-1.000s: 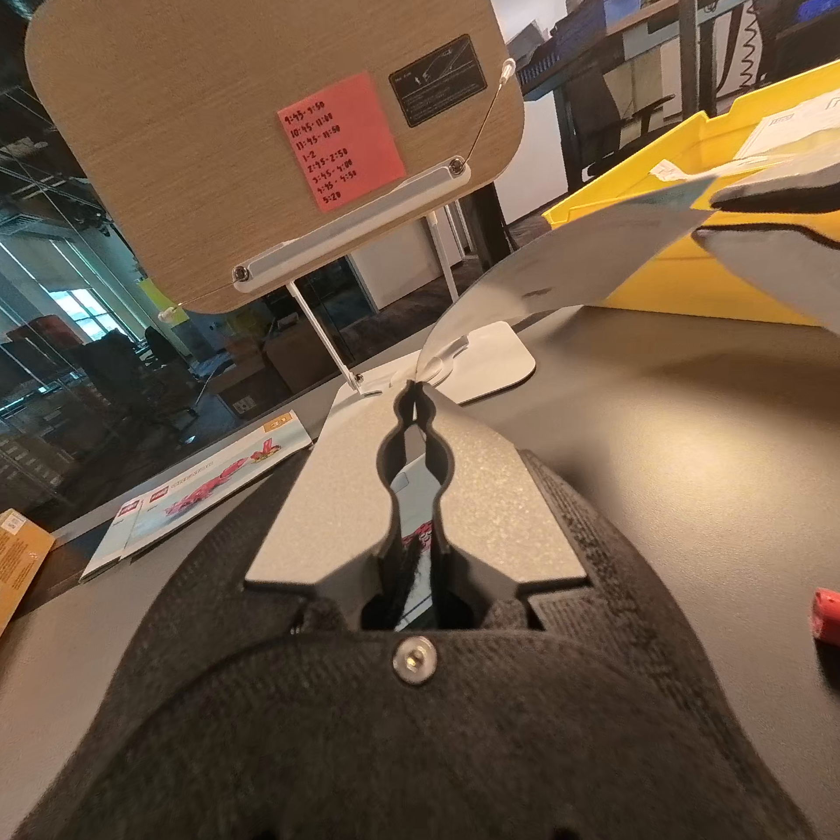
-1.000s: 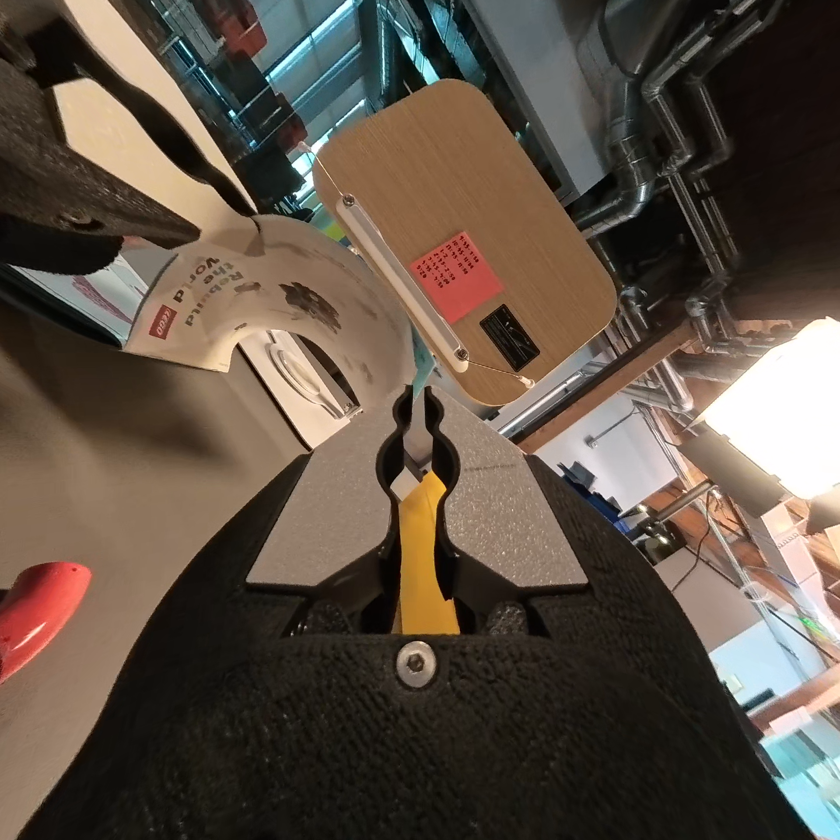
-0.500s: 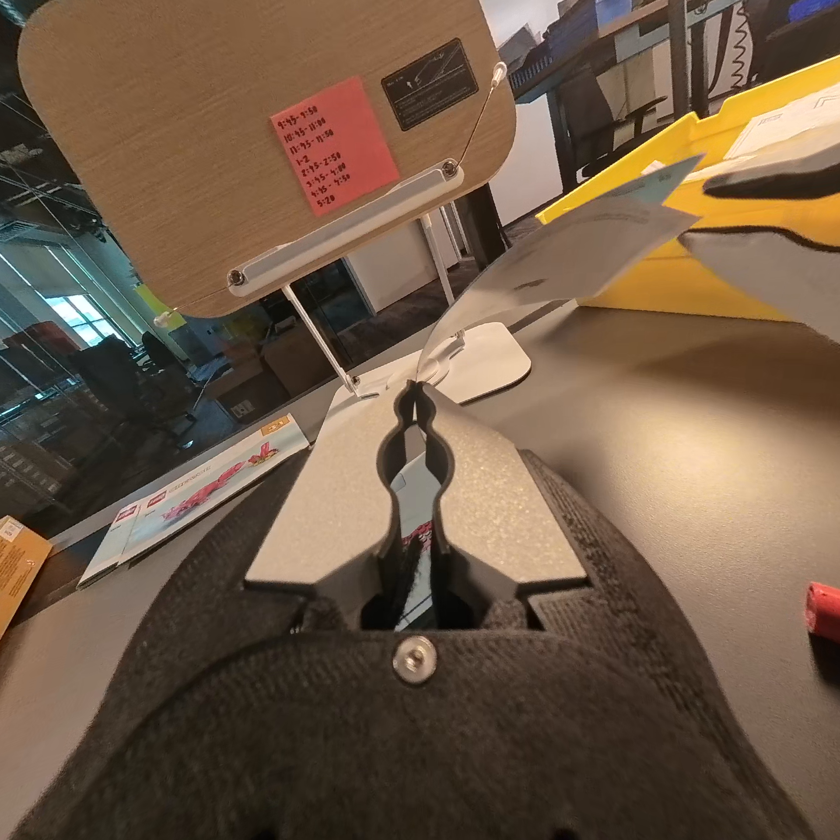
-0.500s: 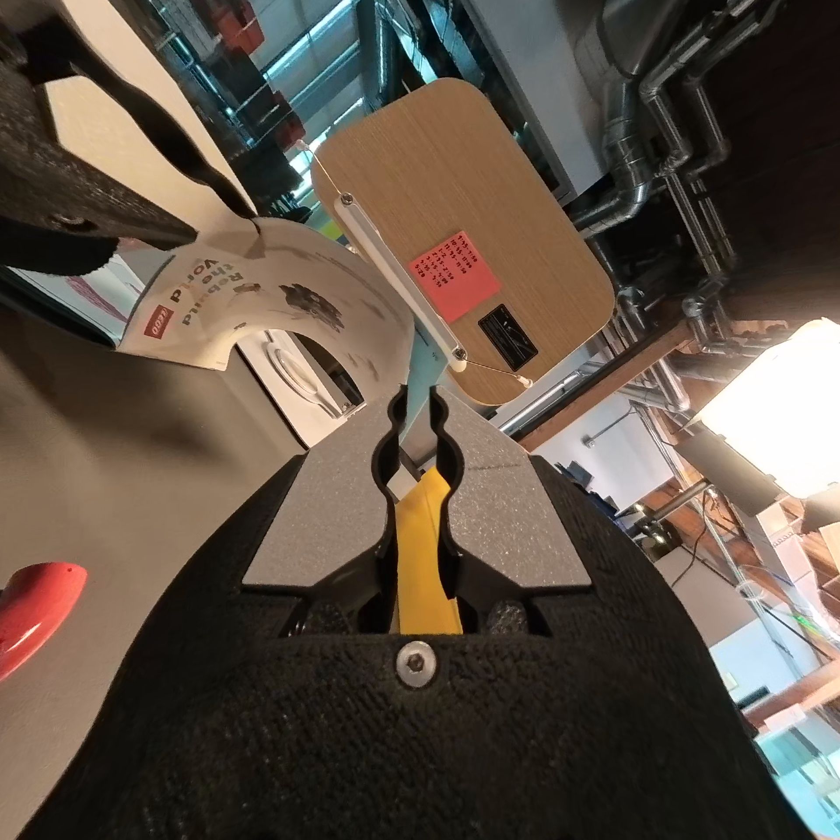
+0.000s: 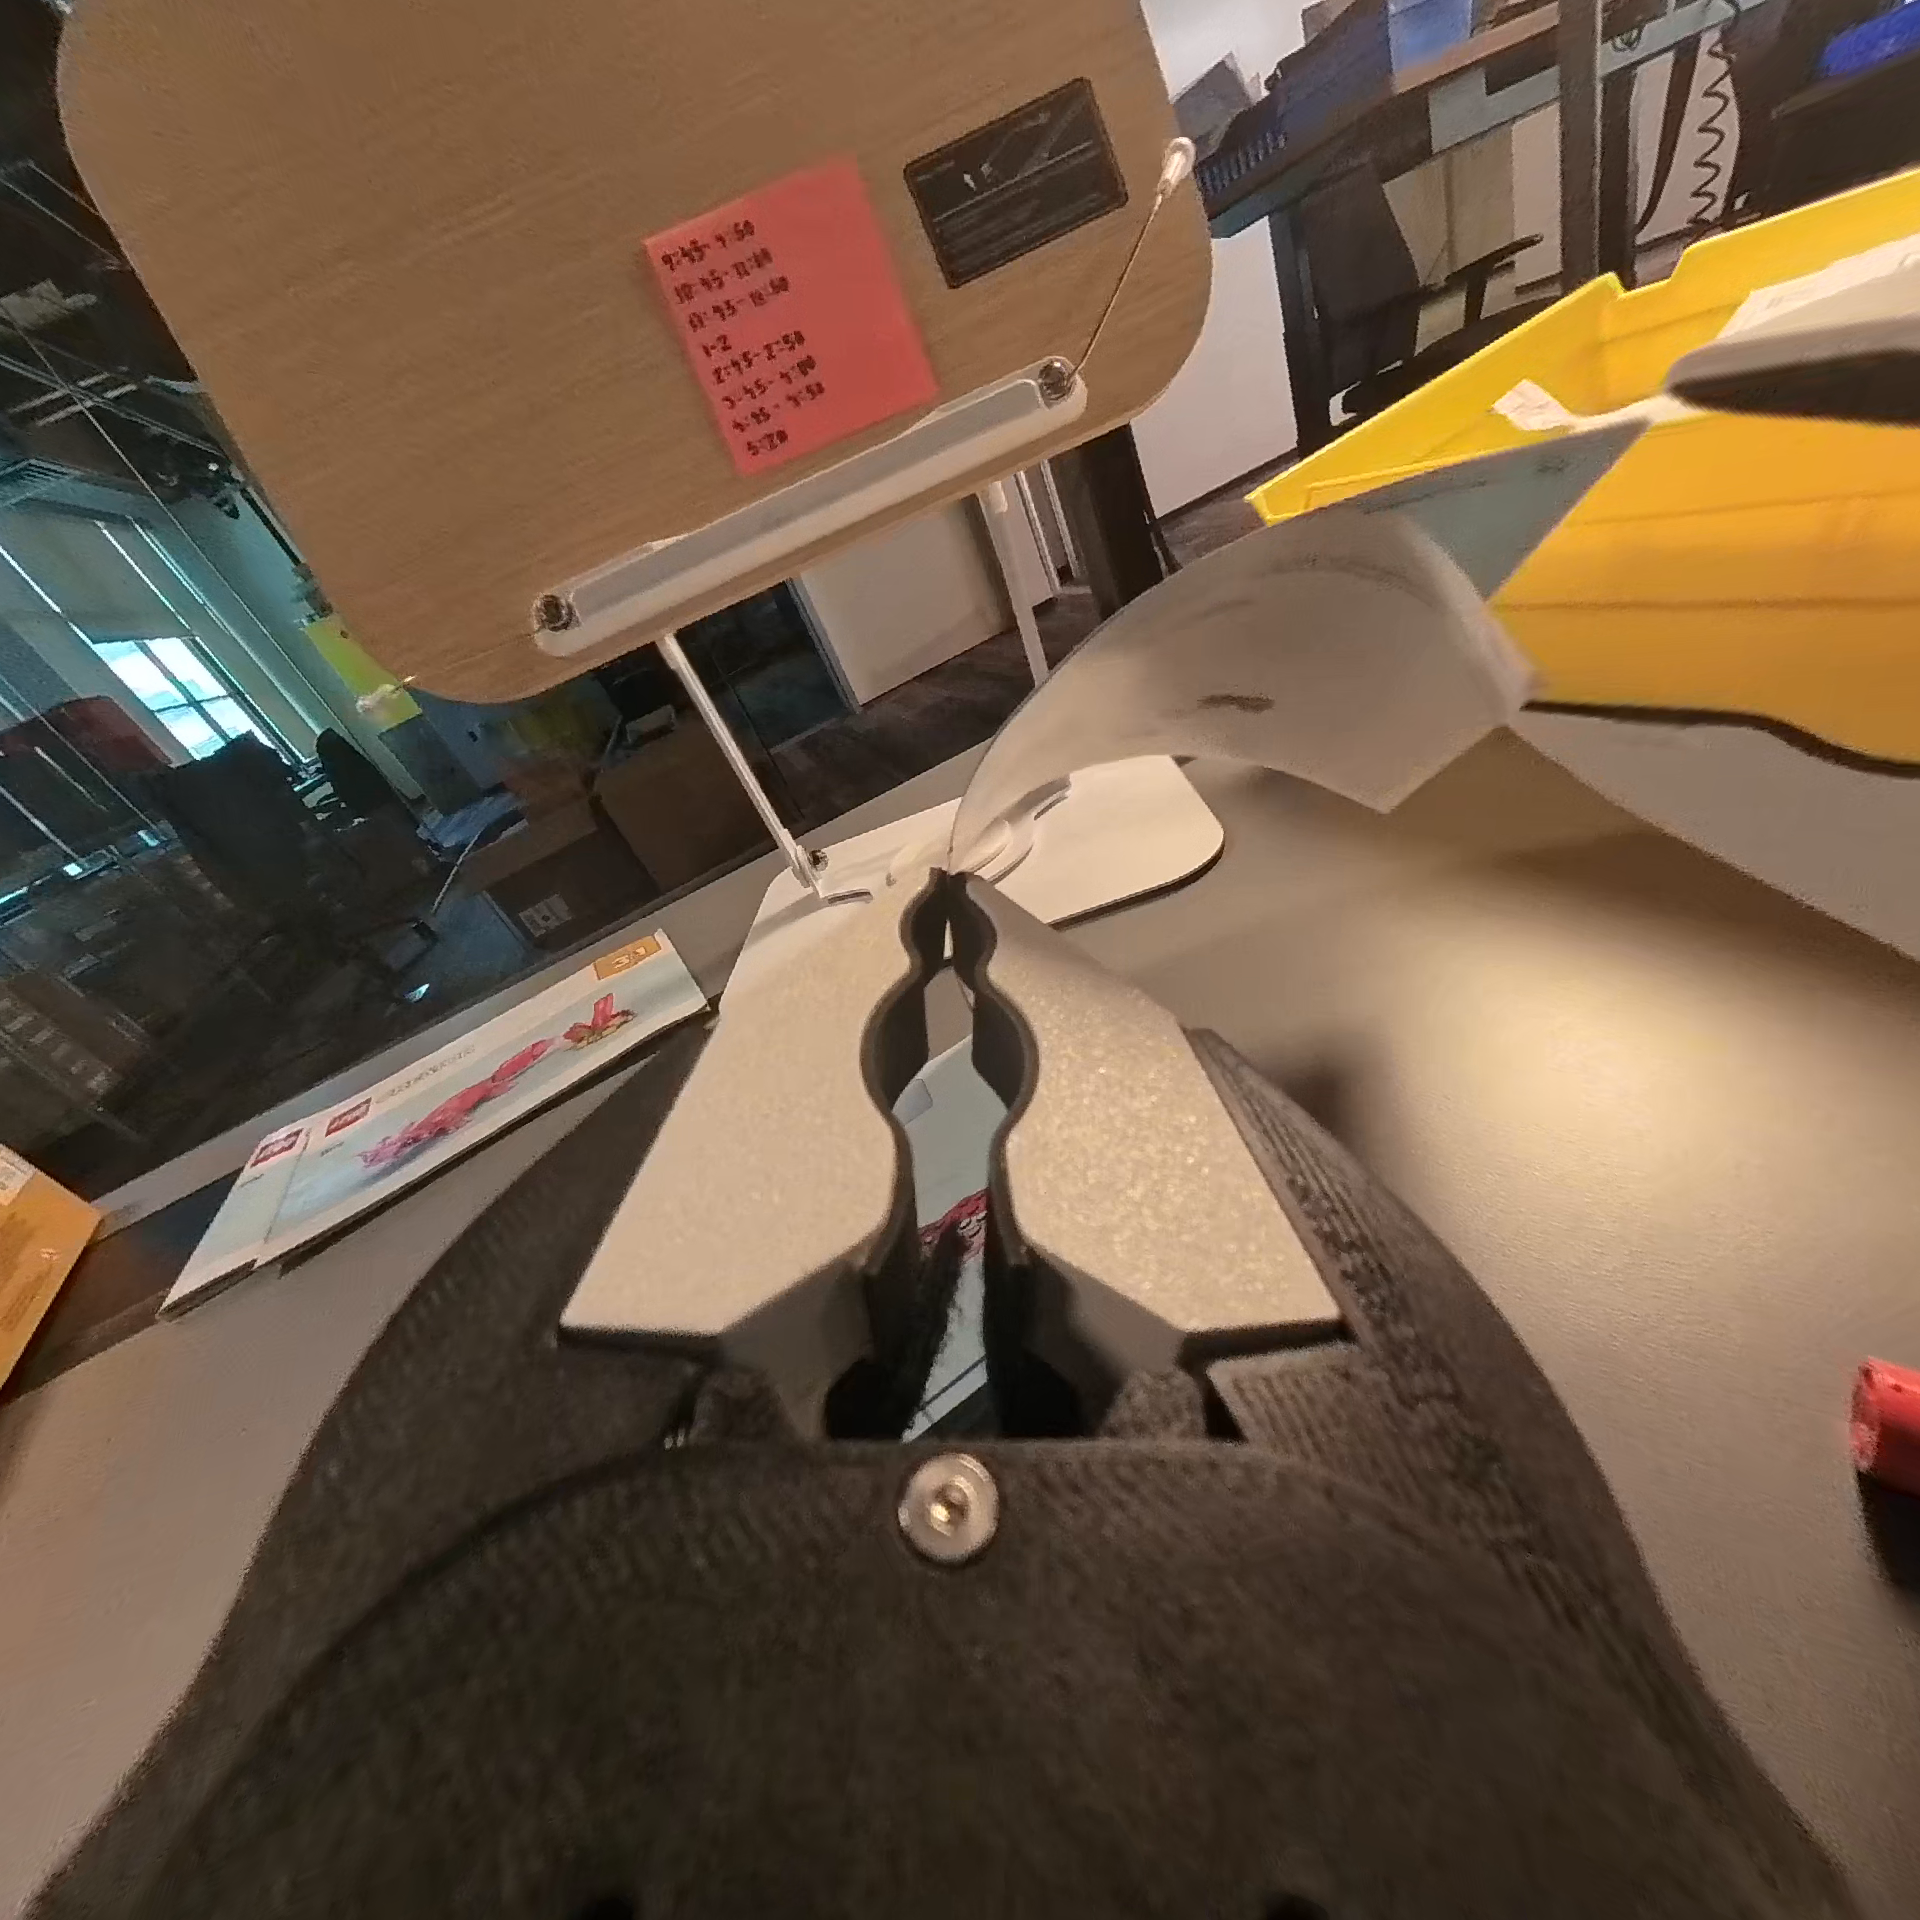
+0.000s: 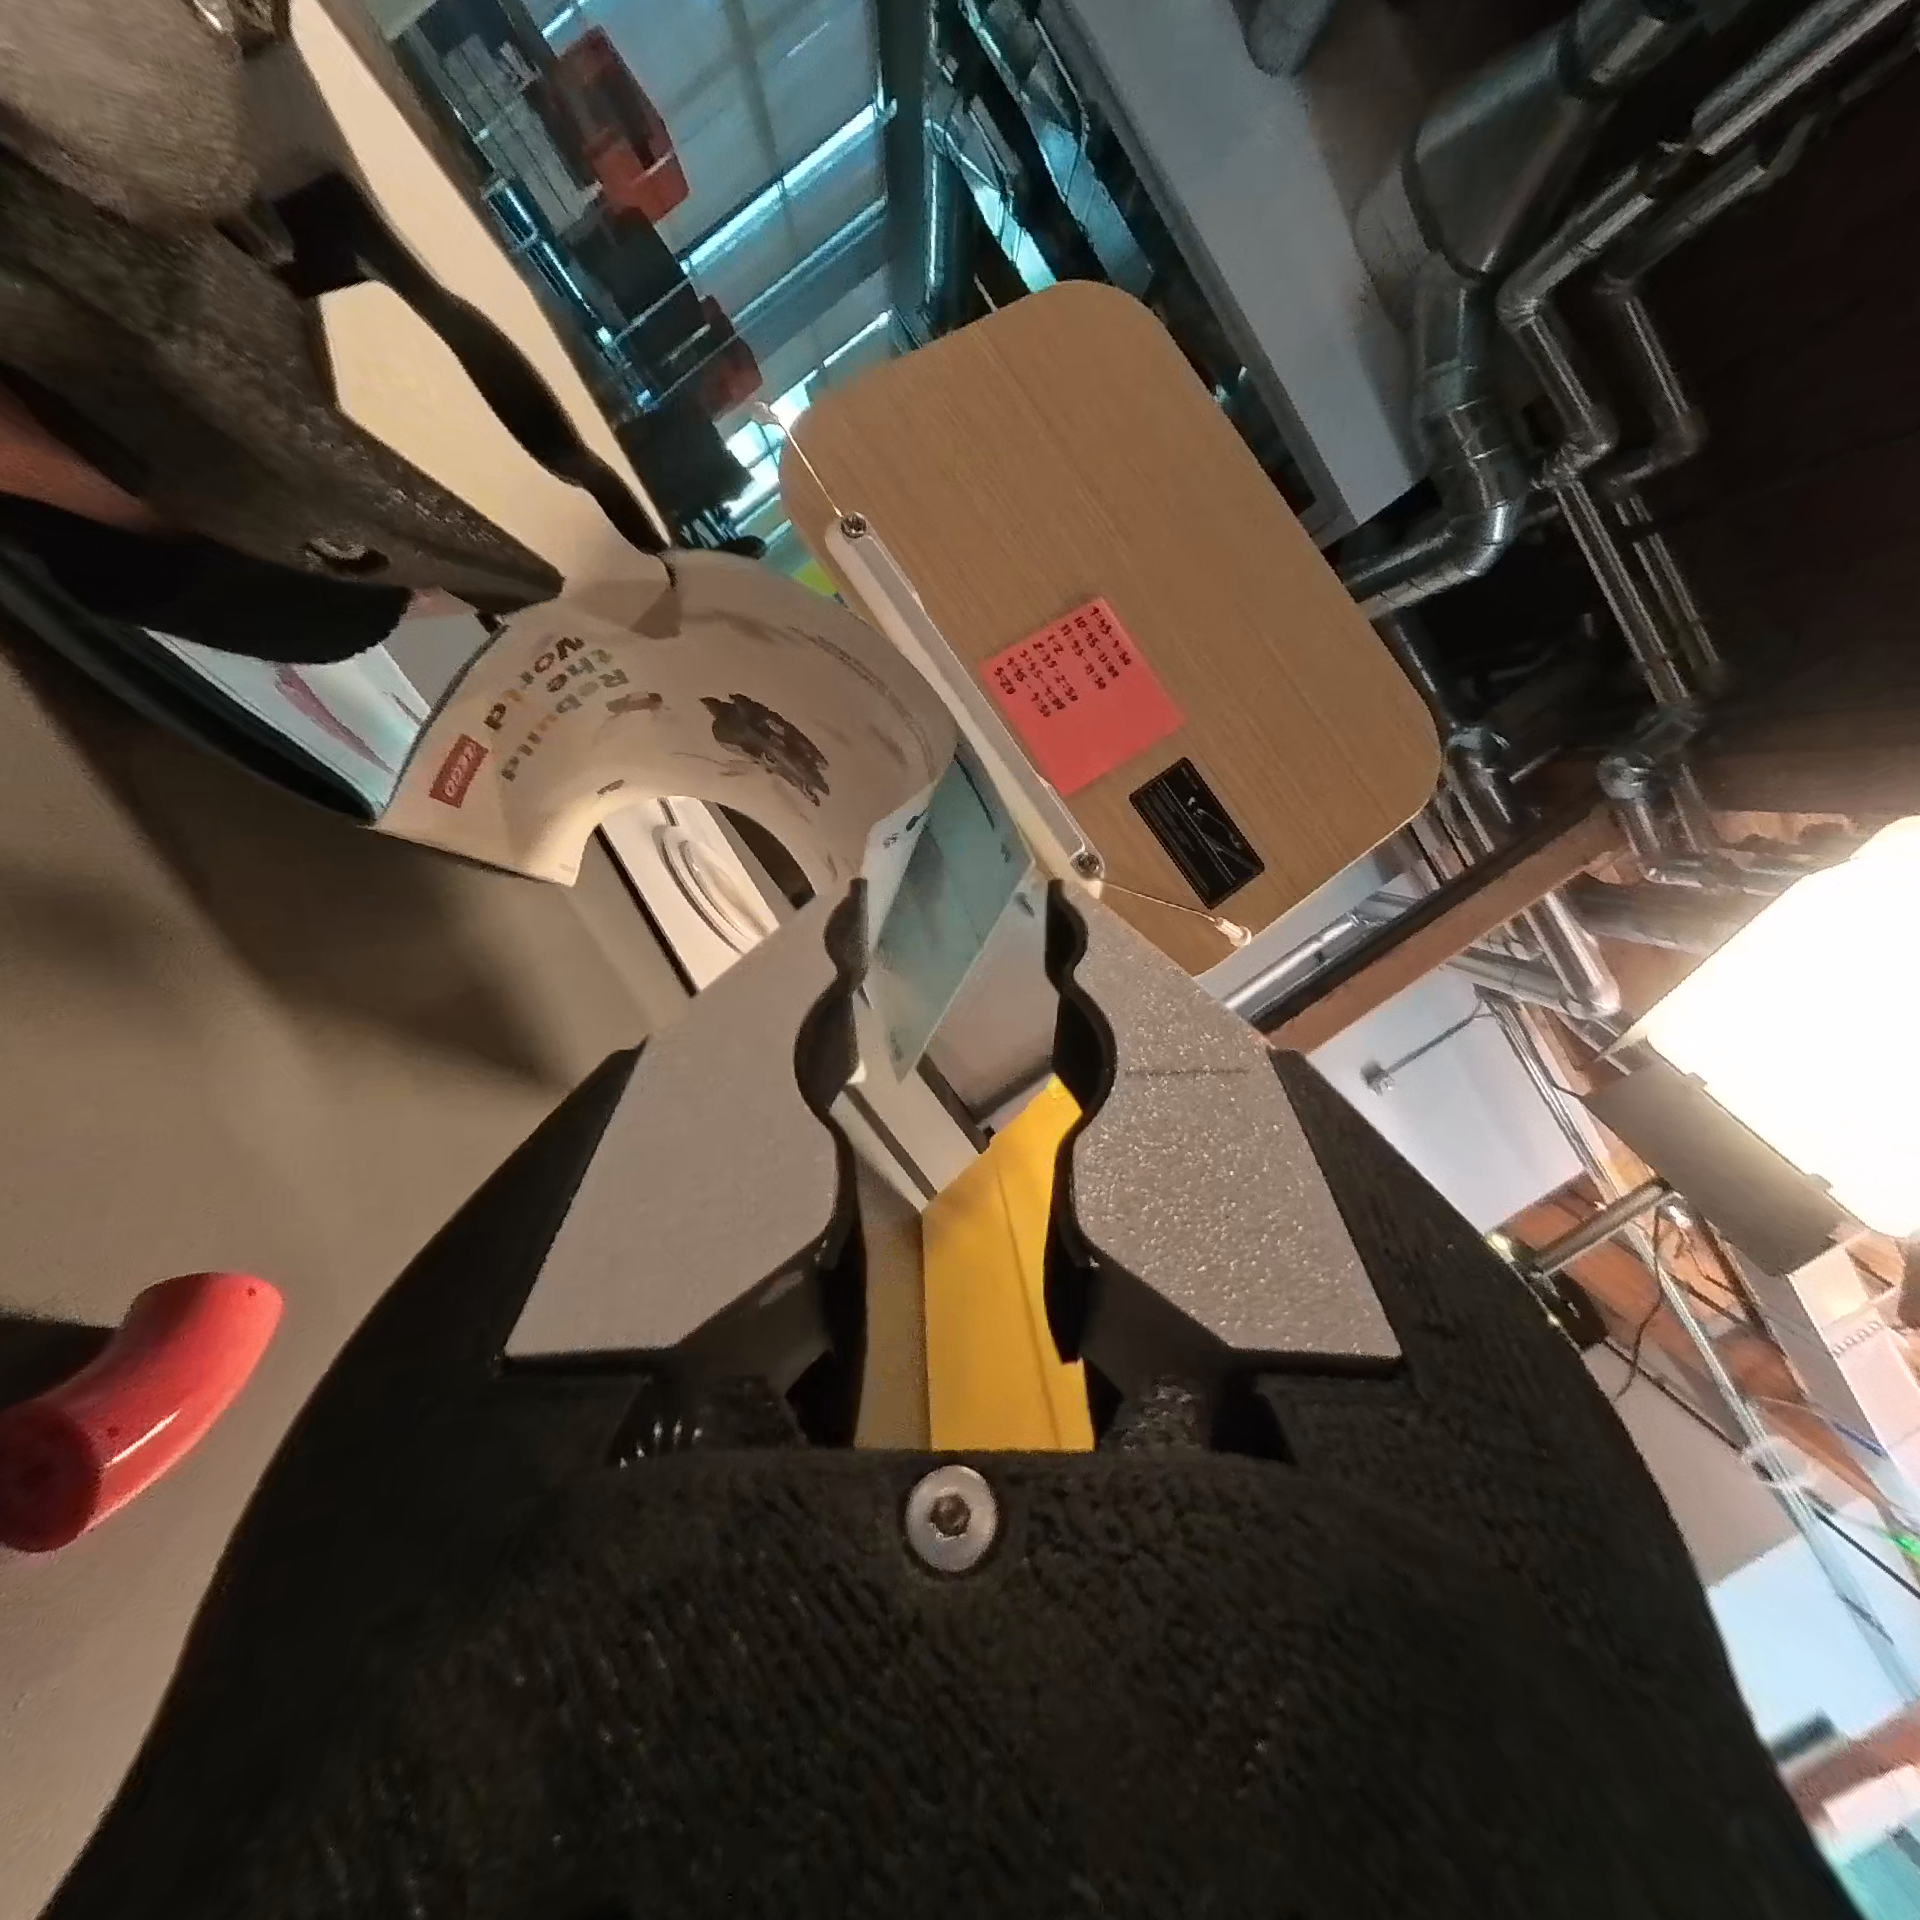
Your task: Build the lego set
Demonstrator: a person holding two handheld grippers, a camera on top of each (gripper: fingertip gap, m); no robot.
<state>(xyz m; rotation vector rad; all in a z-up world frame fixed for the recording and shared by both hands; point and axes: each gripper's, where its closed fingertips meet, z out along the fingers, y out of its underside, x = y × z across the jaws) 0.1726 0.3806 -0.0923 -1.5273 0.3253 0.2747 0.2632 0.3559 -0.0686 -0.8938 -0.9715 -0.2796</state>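
Left wrist view shows the left claw (image 5: 943, 883) pinched shut on a thin, floppy booklet (image 5: 1278, 634) arching above the surface (image 5: 1558, 1039), its free end loose between the right claw's (image 6: 951, 904) parted fingers.

open jaws flank curled booklet (image 6: 727, 717) corner.

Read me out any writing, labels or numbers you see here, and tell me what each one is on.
I won't repeat wording; here is what bears it.
Pink sticky note on the wooden board: handwritten dark lines.
Black label, same board: too small.
Curled booklet: printed words, red logo.
Flat booklet on the table: red logos, orange tag.
Brown box: blurred.
White sticker on the yellow bin: blurred.
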